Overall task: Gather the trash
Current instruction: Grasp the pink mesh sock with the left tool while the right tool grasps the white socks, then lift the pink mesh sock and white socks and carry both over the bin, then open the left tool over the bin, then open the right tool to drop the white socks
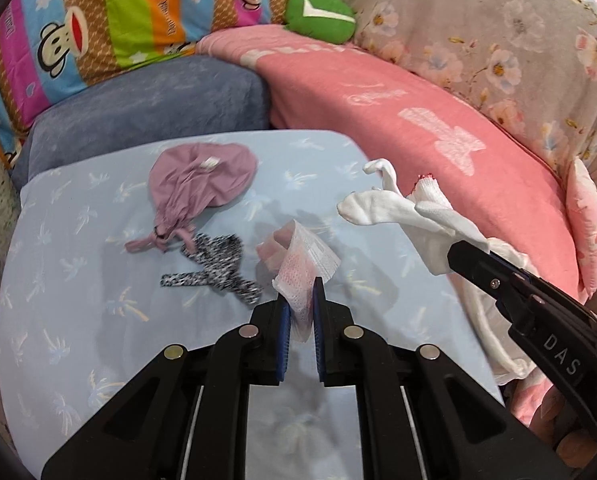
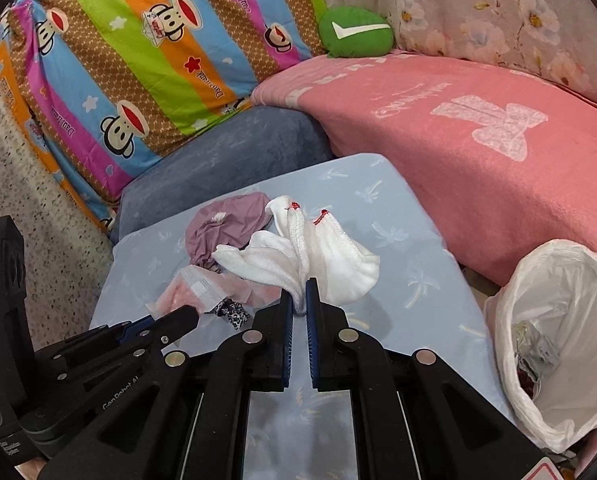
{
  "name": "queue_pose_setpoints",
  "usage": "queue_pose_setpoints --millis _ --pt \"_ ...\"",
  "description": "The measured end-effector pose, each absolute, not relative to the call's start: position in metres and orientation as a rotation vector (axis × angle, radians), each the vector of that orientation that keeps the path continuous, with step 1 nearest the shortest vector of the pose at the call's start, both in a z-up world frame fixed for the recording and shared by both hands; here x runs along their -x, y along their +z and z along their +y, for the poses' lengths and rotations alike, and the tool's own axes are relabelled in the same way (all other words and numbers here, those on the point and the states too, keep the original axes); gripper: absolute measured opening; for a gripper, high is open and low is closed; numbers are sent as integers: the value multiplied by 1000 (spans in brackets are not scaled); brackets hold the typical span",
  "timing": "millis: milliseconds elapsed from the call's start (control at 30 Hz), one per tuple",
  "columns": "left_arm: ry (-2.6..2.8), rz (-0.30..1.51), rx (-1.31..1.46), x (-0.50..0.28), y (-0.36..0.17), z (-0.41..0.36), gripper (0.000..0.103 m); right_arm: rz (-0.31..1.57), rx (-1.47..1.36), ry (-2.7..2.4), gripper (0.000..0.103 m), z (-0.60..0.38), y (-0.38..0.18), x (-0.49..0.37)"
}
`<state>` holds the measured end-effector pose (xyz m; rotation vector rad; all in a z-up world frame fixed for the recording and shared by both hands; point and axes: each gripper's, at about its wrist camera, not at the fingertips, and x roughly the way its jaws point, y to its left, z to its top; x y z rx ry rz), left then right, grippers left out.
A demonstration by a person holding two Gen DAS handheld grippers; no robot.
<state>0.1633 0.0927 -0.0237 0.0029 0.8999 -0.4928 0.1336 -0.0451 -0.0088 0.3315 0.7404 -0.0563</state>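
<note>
My left gripper (image 1: 301, 297) is shut on a pink-and-white mesh wrapper (image 1: 303, 261), lifted off the light blue cushion (image 1: 78, 280). My right gripper (image 2: 299, 297) is shut on a bunch of white cloth with red stitching (image 2: 322, 252), also raised. In the left wrist view the right gripper (image 1: 458, 258) comes in from the right with the white cloth (image 1: 382, 204) hanging from it. The right wrist view has the left gripper (image 2: 186, 315) at lower left with the wrapper (image 2: 190, 290). A purple cloth pouch (image 1: 202, 176) and a black-and-white speckled strip (image 1: 214, 272) lie on the cushion.
A bin lined with a white plastic bag (image 2: 506, 340) stands at the right, with some rubbish inside. A pink blanket (image 2: 478, 160), a blue-grey cushion (image 2: 226, 152), a striped cartoon pillow (image 2: 138, 60) and a green plush (image 2: 356, 32) ring the blue cushion (image 2: 410, 280).
</note>
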Motion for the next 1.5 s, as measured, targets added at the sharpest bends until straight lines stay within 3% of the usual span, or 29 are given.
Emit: queue_pose_setpoints --millis 567,1033,1333,1367,1467,1500 --pt "-711 779 -105 -108 33 -21 10 578 -390 -218 6 -157 45 -37" --pt "-897 793 -199 -68 36 -119 10 521 -479 -384 6 -250 37 34" --pt "-922 809 -212 -57 28 -143 12 529 -514 -428 6 -275 24 48" --pt "-917 808 -216 -57 28 -145 18 531 -515 -429 6 -276 22 48" --pt "-866 795 -216 -56 28 -145 59 533 -517 -428 6 -278 21 46" --pt "-854 784 -212 -56 28 -144 61 533 -518 -427 6 -278 20 46"
